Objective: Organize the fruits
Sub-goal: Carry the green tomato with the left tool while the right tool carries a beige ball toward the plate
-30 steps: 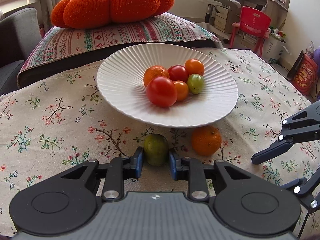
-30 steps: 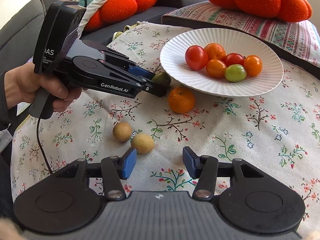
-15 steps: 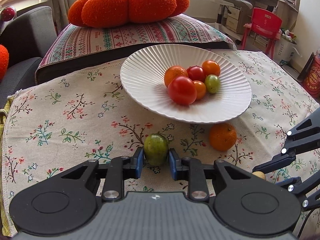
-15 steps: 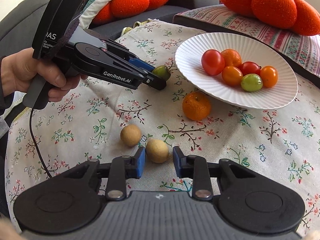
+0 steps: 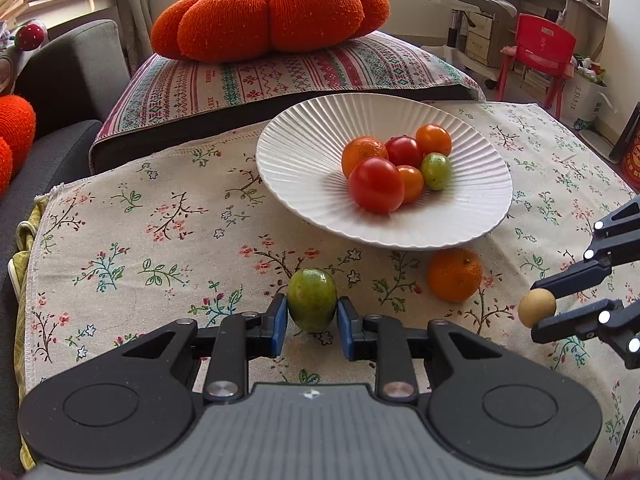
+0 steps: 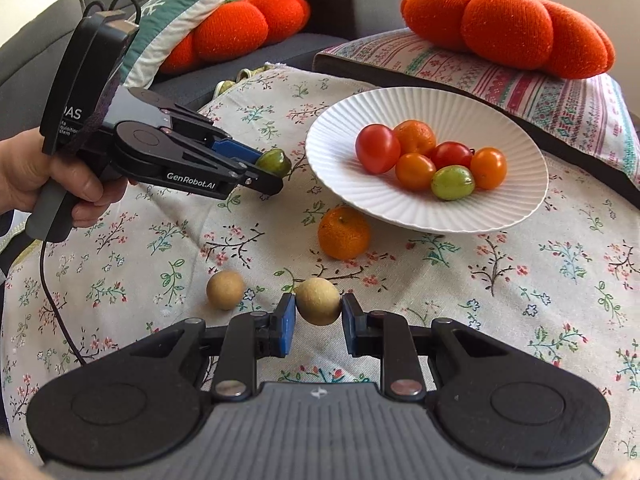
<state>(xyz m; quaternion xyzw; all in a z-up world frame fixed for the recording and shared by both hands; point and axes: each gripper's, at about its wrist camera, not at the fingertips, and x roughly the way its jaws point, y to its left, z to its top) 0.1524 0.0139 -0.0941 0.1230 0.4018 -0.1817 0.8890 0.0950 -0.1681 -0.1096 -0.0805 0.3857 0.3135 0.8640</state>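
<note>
My left gripper (image 5: pixel 312 322) is shut on a green fruit (image 5: pixel 312 299) and holds it above the cloth, left of the white ribbed plate (image 5: pixel 304 152); it also shows in the right wrist view (image 6: pixel 269 174) with the green fruit (image 6: pixel 275 161). My right gripper (image 6: pixel 318 320) is shut on a tan round fruit (image 6: pixel 318 301), lifted above the cloth; the left wrist view shows this fruit (image 5: pixel 537 307) too. The plate (image 6: pixel 340 128) holds several small tomatoes and an orange. A loose orange (image 6: pixel 344 233) lies in front of the plate. A second tan fruit (image 6: pixel 225 290) lies on the cloth.
A floral cloth (image 5: pixel 132 240) covers the surface, its left edge near a grey sofa (image 5: pixel 68 76). A striped cushion (image 5: pixel 280 72) with an orange pumpkin pillow (image 5: pixel 272 12) sits behind the plate. A red chair (image 5: pixel 540 52) stands far right.
Both grippers have lifted. The right gripper closed on the tan fruit and raised it off the cloth. The left gripper carried the green fruit up and to the left, away from the plate.
</note>
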